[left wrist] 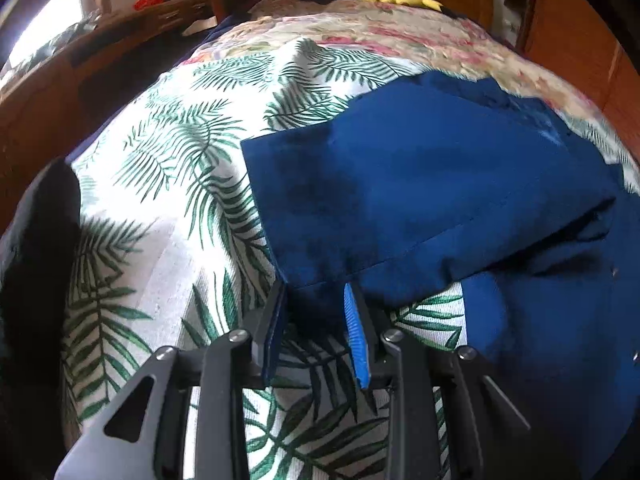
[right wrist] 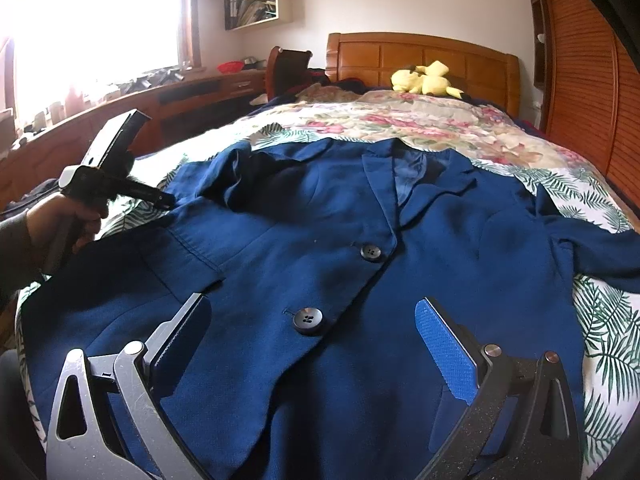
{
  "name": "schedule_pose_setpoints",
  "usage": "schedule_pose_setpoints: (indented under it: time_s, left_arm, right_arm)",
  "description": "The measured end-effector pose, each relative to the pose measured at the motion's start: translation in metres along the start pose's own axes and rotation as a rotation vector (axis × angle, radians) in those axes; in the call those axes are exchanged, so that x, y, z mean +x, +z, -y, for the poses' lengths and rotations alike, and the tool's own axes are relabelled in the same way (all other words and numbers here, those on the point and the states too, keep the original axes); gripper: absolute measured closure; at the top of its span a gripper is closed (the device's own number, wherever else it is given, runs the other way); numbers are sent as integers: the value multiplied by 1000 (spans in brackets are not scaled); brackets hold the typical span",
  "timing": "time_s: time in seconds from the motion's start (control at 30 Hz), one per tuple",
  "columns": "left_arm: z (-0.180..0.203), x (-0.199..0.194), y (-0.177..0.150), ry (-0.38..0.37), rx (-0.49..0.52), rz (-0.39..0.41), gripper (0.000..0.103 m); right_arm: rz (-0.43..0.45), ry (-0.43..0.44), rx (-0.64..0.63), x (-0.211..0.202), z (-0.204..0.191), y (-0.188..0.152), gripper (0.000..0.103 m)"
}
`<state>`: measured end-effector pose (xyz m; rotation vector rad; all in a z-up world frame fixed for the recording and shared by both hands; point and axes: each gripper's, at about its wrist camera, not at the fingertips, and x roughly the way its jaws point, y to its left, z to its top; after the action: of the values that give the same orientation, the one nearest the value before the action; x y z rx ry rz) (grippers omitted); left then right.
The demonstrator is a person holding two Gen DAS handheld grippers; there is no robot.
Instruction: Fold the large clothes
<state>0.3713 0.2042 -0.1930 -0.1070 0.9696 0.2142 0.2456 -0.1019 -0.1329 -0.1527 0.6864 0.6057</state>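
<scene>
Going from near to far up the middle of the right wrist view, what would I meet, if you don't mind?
Lower button → upper button → jacket collar → floral bedspread → yellow plush toy → headboard.

One blue jacket lies ahead of the right gripper, with two dark buttons showing down its front, the nearer one between that gripper's fingers. Two grippers counted, the left gripper at the jacket's sleeve, held by one visible hand. One yellow plush toy far ahead; two patterned bedcovers, one palm-leaf sheet, one floral quilt.
</scene>
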Motion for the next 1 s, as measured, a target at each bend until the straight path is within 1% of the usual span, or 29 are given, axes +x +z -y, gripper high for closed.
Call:
schedule_pose_setpoints:
  time_s: [0.07, 0.13, 0.17, 0.37, 0.4, 0.43, 0.57, 0.67, 0.83, 1.0]
  left_arm:
    - [4, -1, 2, -14, 24, -12, 94]
    - [9, -11, 4, -2, 27, -6, 98]
    - [14, -21, 6, 4, 38, 20, 99]
    - [48, -98, 19, -15, 91, 185, 100]
    - [51, -107, 22, -18, 98, 200, 100]
    - [61, -125, 25, -29, 111, 235, 100]
    - [90, -173, 32, -69, 149, 316, 100]
    - [110, -199, 32, -98, 173, 350, 100]
    - [149, -239, 16, -165, 237, 384, 100]
    - [175, -261, -6, -184, 292, 394, 100]
  right_arm:
    - [4, -2, -6, -1, -1, 0, 0]
    - [14, -4, -7, -3, -1, 0, 0]
    - [17, -6, -6, -3, -1, 0, 0]
    - [49, -26, 2, -19, -1, 1, 0]
    - [51, -28, 8, -22, 1, 1, 0]
    - [55, -31, 19, -27, 3, 1, 0]
    - [63, -52, 43, -44, 14, -4, 0]
    - [69, -73, 60, -58, 24, -8, 0]
    - [92, -114, 93, -83, 41, -14, 0]
    - [95, -134, 122, -98, 52, -23, 0]
